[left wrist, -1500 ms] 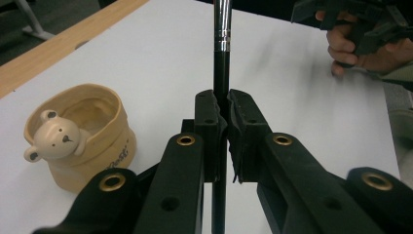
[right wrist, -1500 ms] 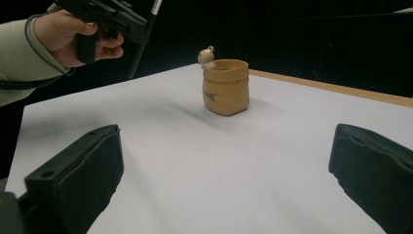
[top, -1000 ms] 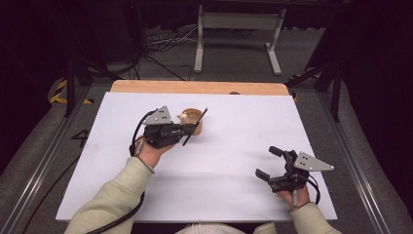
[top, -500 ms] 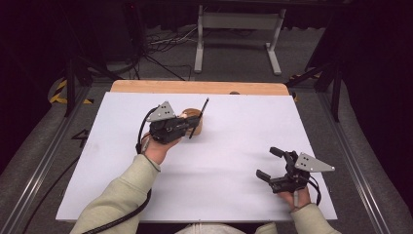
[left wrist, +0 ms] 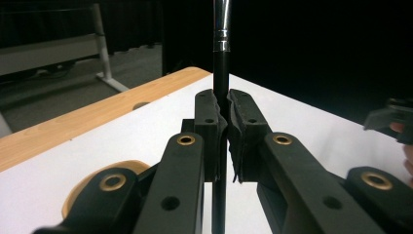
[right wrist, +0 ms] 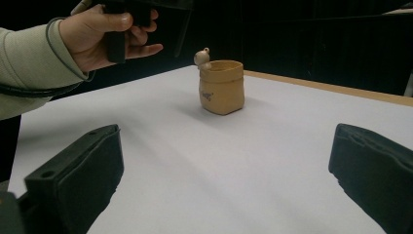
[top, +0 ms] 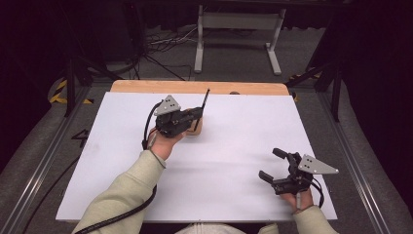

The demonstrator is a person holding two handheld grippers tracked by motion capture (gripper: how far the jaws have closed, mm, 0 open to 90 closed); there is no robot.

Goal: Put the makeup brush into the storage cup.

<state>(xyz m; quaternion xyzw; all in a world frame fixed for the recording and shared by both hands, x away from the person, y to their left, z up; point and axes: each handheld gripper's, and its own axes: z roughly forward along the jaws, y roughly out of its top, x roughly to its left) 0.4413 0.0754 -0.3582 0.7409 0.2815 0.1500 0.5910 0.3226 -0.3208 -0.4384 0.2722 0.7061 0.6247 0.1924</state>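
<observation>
My left gripper (top: 198, 114) is shut on a thin black brush (top: 205, 101) with a silver ferrule (left wrist: 221, 29). The brush stands nearly upright between the pads (left wrist: 210, 114). Under and just beyond that gripper stands a small tan sack-shaped pot (top: 196, 128), partly hidden by it. The pot (right wrist: 221, 87) stands upright with a small knob-like figure on its rim. Its edge (left wrist: 83, 192) also peeks out below the left jaw. My right gripper (top: 271, 164) rests open at the near right of the table, its jaws wide apart (right wrist: 228, 146) and nothing between them.
A white sheet (top: 234, 146) covers the table, with a wooden strip (top: 195, 87) along the far edge. Beyond the table stand a metal frame (top: 238, 29) and floor cables (top: 156, 48). Metal rails (top: 39, 161) run along both sides.
The left gripper has moved away and slightly up with the brush, which went from tilted to nearly upright over the pot. The right gripper stayed put.
</observation>
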